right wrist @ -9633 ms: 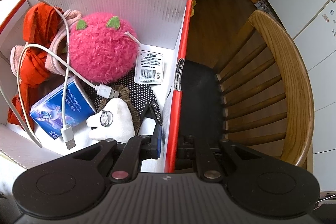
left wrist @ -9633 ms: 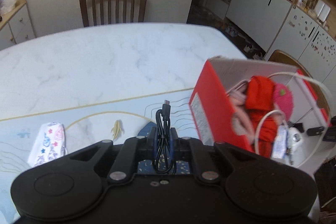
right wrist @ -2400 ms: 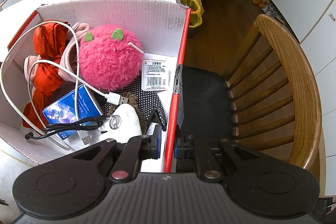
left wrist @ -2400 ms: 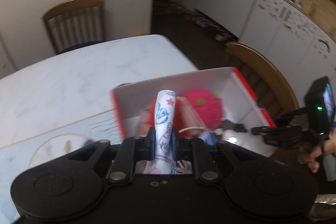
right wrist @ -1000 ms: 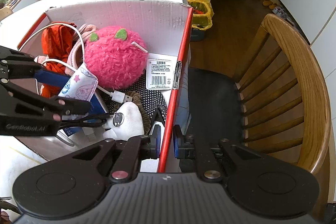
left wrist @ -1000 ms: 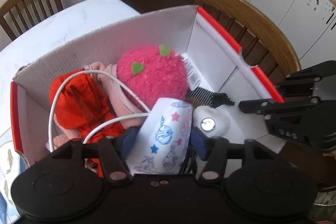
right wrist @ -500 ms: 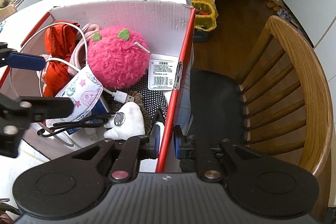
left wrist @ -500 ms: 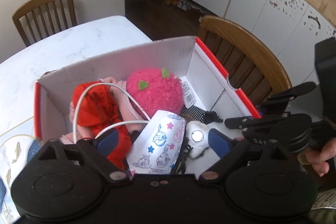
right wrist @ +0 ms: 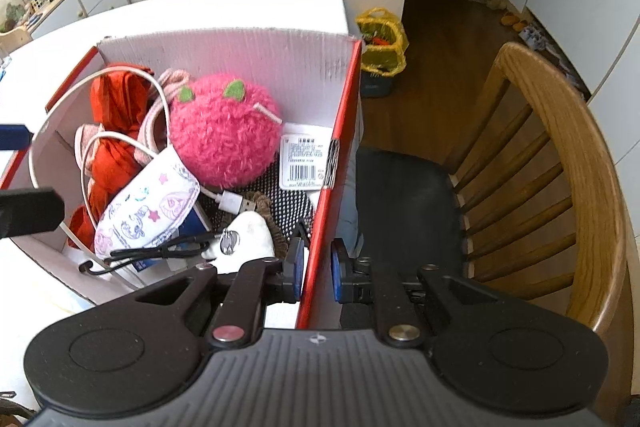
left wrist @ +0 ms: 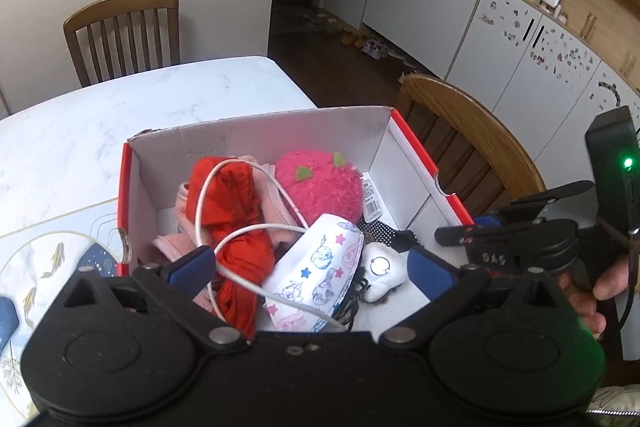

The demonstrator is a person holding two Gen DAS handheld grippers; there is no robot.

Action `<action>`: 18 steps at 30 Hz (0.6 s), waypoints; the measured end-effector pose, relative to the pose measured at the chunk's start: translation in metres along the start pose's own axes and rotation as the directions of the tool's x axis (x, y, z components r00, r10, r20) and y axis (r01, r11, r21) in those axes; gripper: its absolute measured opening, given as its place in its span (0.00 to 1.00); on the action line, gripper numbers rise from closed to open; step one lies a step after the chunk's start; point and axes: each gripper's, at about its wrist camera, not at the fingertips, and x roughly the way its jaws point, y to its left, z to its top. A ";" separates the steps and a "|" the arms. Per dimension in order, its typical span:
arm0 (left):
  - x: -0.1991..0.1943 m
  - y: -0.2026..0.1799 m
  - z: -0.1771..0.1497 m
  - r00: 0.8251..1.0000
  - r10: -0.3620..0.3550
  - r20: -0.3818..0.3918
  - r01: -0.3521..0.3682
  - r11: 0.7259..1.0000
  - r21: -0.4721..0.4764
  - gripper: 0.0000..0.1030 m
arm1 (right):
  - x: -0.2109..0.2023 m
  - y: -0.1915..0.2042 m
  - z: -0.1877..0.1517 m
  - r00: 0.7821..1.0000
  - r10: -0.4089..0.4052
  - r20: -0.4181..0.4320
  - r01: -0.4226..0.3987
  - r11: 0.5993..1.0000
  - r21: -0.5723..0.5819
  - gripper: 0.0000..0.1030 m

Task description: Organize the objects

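A red and white cardboard box (left wrist: 256, 131) sits at the table's edge. The patterned face mask (left wrist: 316, 275) lies inside it on top of a black cable, next to a pink plush ball (left wrist: 320, 187), red cloth (left wrist: 236, 203), a white cable and a white tooth plush (left wrist: 382, 267). My left gripper (left wrist: 310, 269) is open and empty above the box's near side. My right gripper (right wrist: 316, 273) is shut on the box's red side wall (right wrist: 332, 155); it also shows in the left wrist view (left wrist: 492, 227). The mask shows in the right wrist view (right wrist: 148, 203).
A wooden chair (right wrist: 560, 163) with a black seat stands right beside the box. Another chair (left wrist: 124, 31) stands at the table's far side. A patterned mat (left wrist: 48, 259) lies on the marble table (left wrist: 120, 107) left of the box. White cabinets line the far wall.
My left gripper carried the mask over the box, opened and let it drop inside, then drew back and up. The right gripper kept its grip on the box wall.
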 end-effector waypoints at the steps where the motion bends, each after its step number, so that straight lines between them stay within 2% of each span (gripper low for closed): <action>1: -0.002 0.002 -0.001 1.000 0.000 0.006 0.000 1.000 -0.004 0.99 | -0.004 0.000 0.001 1.000 -0.005 0.011 0.005 1.000 0.003 0.13; 7: -0.021 0.011 -0.008 0.999 0.020 0.041 -0.020 1.000 -0.008 0.99 | -0.042 0.005 0.001 0.993 -0.034 0.115 0.033 0.999 0.011 0.13; 9: -0.027 0.014 -0.009 0.998 0.023 0.053 -0.022 1.000 -0.007 0.99 | -0.055 0.006 -0.002 0.989 -0.031 0.142 0.028 0.999 0.020 0.15; 13: -0.040 0.019 -0.014 0.997 0.002 0.077 -0.002 1.000 0.000 0.99 | -0.079 0.016 -0.008 0.982 -0.032 0.188 0.027 0.999 0.032 0.26; 18: -0.057 0.024 -0.024 0.994 0.002 0.110 -0.003 1.000 0.008 0.99 | -0.103 0.034 -0.020 0.971 -0.022 0.238 0.012 0.999 0.040 0.30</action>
